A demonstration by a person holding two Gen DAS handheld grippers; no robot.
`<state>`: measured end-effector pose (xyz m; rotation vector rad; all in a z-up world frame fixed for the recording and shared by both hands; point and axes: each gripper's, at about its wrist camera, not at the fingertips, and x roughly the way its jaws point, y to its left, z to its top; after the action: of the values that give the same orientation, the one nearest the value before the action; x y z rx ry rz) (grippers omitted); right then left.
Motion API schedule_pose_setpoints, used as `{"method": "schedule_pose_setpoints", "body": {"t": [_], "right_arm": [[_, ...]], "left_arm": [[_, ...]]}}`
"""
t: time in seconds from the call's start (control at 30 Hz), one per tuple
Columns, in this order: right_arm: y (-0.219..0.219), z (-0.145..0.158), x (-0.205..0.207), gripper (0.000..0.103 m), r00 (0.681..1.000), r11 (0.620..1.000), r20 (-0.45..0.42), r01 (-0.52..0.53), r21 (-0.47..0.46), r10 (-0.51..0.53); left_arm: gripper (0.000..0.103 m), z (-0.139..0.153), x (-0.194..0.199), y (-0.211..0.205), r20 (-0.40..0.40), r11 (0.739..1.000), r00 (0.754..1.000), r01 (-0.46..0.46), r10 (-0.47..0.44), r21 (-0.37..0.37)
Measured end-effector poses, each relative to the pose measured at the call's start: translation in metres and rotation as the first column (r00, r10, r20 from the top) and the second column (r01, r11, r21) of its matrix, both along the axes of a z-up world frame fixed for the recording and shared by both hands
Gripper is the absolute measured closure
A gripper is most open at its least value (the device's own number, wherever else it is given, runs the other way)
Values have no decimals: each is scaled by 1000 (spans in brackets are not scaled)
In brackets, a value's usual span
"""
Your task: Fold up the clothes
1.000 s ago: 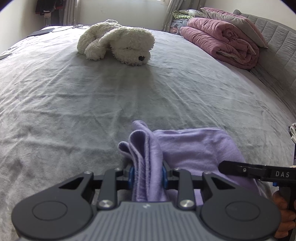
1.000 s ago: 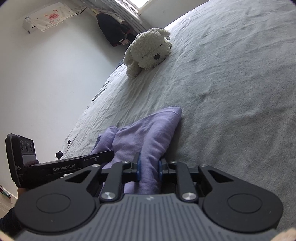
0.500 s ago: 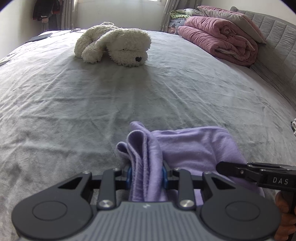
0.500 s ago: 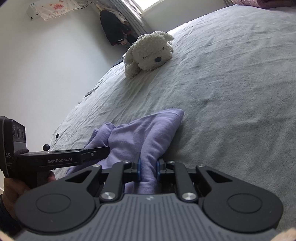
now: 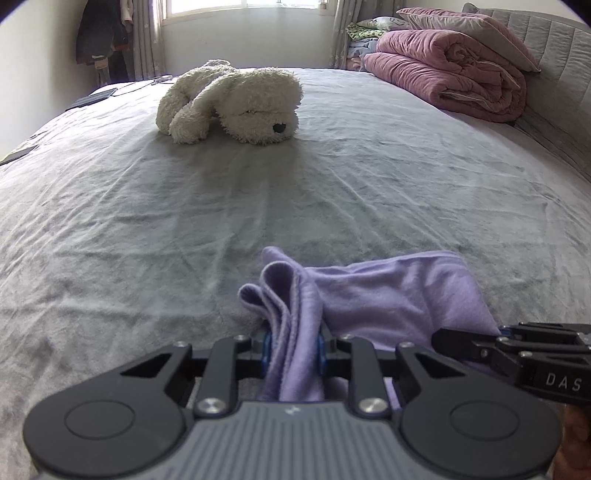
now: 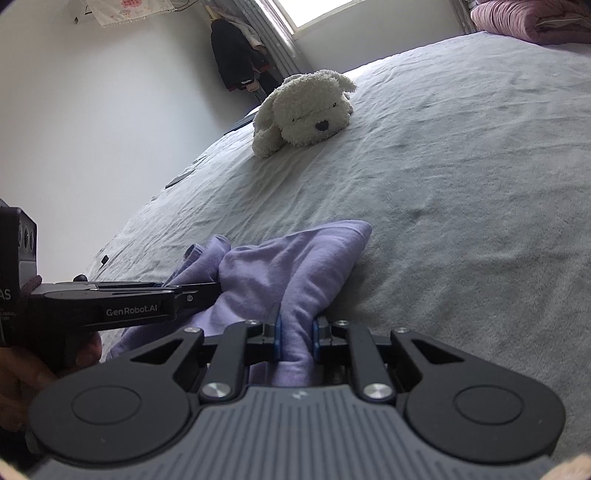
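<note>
Closing left gripper (image 5: 293, 345) and clamped right gripper (image 6: 295, 338) pinching lilac garment (image 5: 399, 295)

The purple garment's (image 5: 399, 291) near part is hidden behind the left hand-held gripper (image 5: 293, 347); the pink duvet (image 6: 532, 18) is cropped.

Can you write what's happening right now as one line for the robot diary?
left claw: closing on purple cloth | right claw: gripping same cloth | bed: plush dog untouched
</note>
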<state>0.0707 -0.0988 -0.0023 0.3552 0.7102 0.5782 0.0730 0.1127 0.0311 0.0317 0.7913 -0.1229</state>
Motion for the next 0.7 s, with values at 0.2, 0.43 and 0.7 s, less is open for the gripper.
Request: {"method": "schedule_pose_setpoints", "body": {"t": [0.2,0.43,0.7], "right_arm": [[4,1,-3,88,1000,1000,20,5,-25,-4],[6,2,-5,88,999,999,35,13,-44,-11],[7,3,-9,88,999,998,49,21,-61,-18]], "left_arm": [[82,2,0,-7,-2,999,1000,-22,22,28],[83,4,3,-15,-17,997,999,-51,52,57],[83,2,0,-21,12,993,996,-89,88,77]]}}
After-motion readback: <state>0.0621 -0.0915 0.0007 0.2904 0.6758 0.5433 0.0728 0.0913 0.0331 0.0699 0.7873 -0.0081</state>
